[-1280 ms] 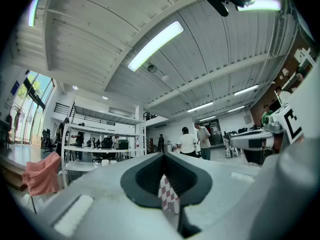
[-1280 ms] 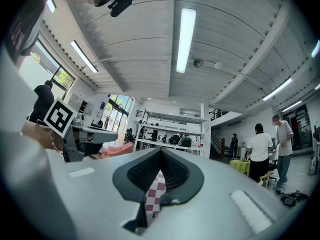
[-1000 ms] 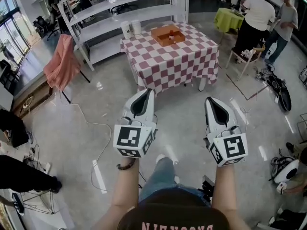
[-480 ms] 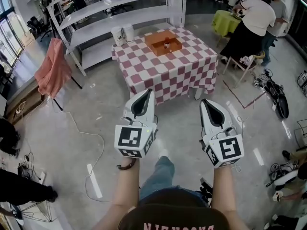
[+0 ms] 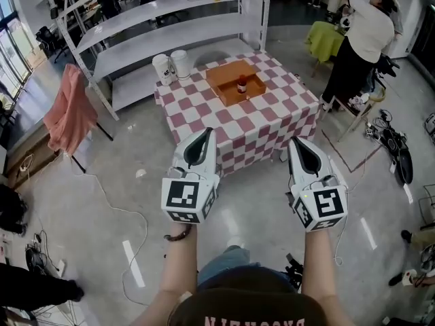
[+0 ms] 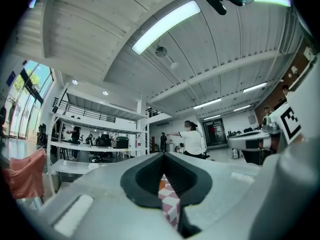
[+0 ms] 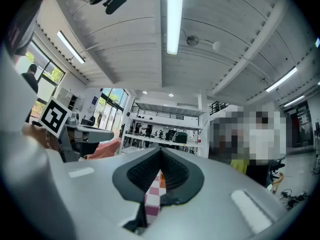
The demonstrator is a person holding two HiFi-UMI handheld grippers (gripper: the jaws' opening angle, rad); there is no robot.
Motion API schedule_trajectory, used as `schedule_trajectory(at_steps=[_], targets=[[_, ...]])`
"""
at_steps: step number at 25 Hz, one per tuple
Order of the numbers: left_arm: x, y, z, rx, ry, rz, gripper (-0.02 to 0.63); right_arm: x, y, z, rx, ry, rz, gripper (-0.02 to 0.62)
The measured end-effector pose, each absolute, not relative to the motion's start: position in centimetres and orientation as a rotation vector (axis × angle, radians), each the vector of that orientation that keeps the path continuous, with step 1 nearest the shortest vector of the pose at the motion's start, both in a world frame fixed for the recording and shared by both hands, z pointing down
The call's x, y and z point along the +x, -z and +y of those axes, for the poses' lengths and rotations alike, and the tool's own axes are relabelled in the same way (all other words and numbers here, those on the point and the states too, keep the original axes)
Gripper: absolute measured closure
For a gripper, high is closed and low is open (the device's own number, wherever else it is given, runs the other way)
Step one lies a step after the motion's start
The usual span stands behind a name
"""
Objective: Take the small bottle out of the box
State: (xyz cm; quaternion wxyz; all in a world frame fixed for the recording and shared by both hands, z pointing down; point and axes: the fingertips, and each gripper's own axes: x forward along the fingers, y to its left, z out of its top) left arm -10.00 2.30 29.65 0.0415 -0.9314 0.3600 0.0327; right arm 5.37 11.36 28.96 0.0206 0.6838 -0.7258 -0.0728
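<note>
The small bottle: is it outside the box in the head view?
No, the small bottle stands inside the orange box on the table.

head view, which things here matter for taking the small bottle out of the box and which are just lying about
For the job: small bottle; orange box; checkered table; left gripper and right gripper, both shut and empty.

Lying about: two white containers; pink cloth; white shelving; green-covered table.
</note>
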Motion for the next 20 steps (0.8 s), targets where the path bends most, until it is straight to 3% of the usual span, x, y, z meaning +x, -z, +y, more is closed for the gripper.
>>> schedule_trajectory(at_steps=[20], targets=[[-3.4,-32.9,-15.3,-2.849,-0.008,1.189,0.614,12.6,-32.5,-8.8,2.009,0.142,-2.293,0.595]])
